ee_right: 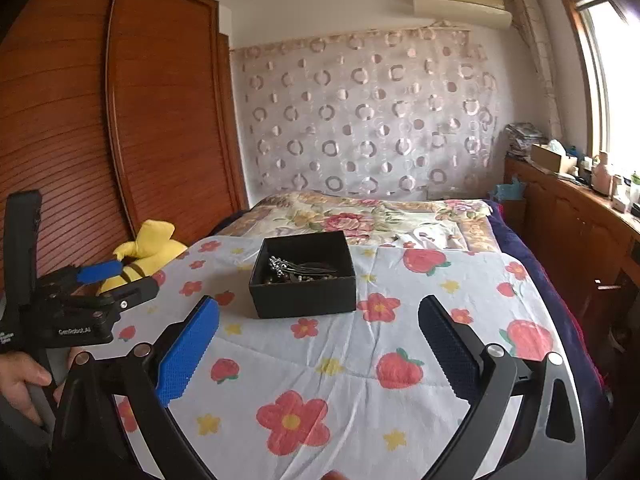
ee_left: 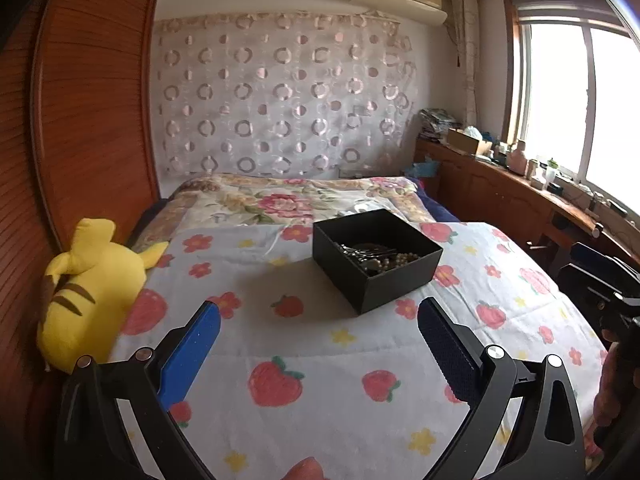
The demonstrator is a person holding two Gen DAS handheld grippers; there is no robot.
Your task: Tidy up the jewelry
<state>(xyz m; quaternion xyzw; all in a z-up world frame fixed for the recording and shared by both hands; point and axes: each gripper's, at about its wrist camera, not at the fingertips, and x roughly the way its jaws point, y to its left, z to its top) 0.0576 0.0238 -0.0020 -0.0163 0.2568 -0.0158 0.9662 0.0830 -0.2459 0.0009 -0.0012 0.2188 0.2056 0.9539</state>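
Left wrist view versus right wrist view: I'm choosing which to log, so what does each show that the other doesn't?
Only the left wrist view shows the plush's striped back and the wide window. Only the right wrist view shows the left hand-held gripper from the side and the hand holding it. Both show the open black box of jewelry on the strawberry-print bedspread, and the camera's own fingers spread wide with nothing between them.

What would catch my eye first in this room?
Probably the black box of tangled jewelry sitting mid-bed on the strawberry-print sheet. Next, the yellow plush toy at the bed's left edge beside the wooden wardrobe.
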